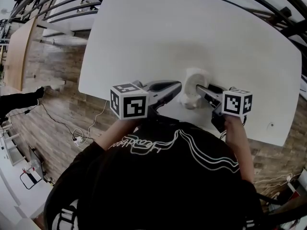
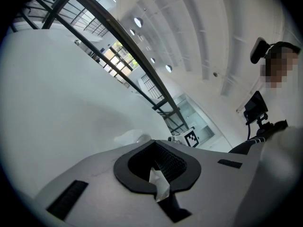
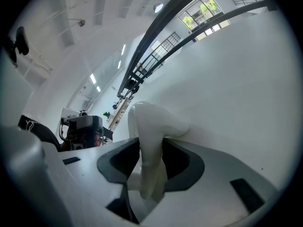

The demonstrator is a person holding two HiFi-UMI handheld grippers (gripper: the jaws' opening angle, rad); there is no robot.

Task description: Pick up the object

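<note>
At the near edge of the table point(image 1: 192, 28), the white object point(image 1: 195, 76) stands between the jaws of the right gripper point(image 1: 198, 88), which seem to press it from both sides. The left gripper point(image 1: 174, 86) pinches only a small white scrap point(image 2: 159, 184). This looks like the grasping step; next it needs a firm hold and a straight lift.

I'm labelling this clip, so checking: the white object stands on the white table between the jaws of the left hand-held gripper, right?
Not quite. The white object is between the jaws of the right hand-held gripper, not the left hand-held gripper; the right gripper view shows it. The rest holds: it stands on the white table.
</note>
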